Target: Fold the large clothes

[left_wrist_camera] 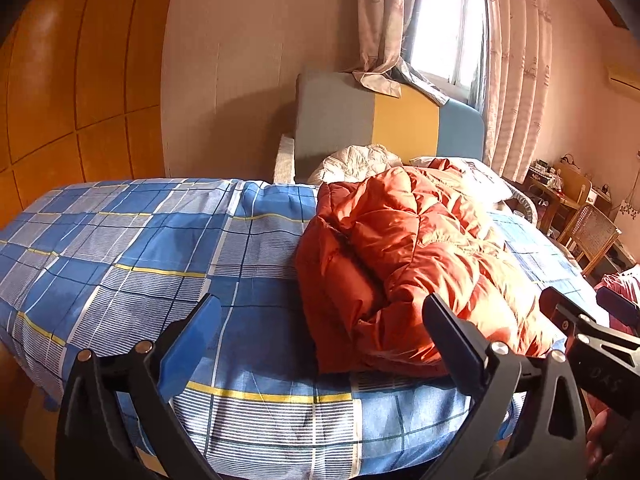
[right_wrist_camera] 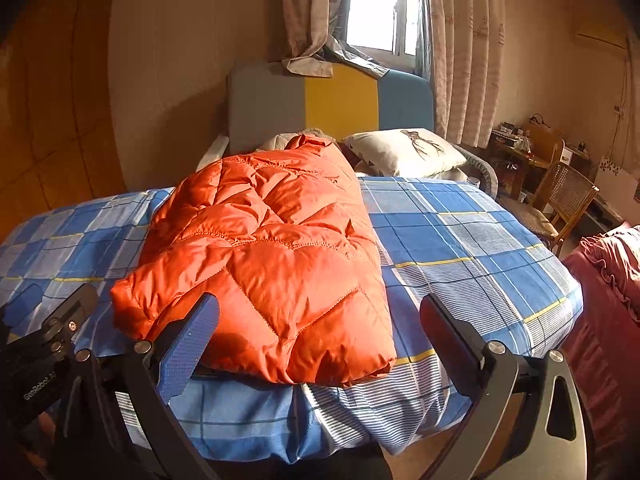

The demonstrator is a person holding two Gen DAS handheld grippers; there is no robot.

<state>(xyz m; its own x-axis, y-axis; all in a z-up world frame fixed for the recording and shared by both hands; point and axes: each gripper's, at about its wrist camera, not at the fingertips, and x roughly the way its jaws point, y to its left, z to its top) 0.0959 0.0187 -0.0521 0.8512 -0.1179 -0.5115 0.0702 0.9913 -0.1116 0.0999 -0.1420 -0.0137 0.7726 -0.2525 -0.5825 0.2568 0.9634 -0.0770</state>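
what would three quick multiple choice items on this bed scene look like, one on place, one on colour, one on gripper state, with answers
1. Where does the puffy jacket lie?
A. on the plaid bed sheet
B. on the wicker chair
C. on the floor

2. What colour is the jacket?
A. grey
B. orange
C. green

3. How do the two grippers stand?
A. both shut on the jacket
B. one open, one shut
C. both open, holding nothing

Answers:
1 A, the jacket rests on the blue plaid sheet, near the bed's front edge.
2 B, its quilted shell is bright orange in both wrist views.
3 C, the left gripper and right gripper each show their fingers spread wide with no cloth between them.
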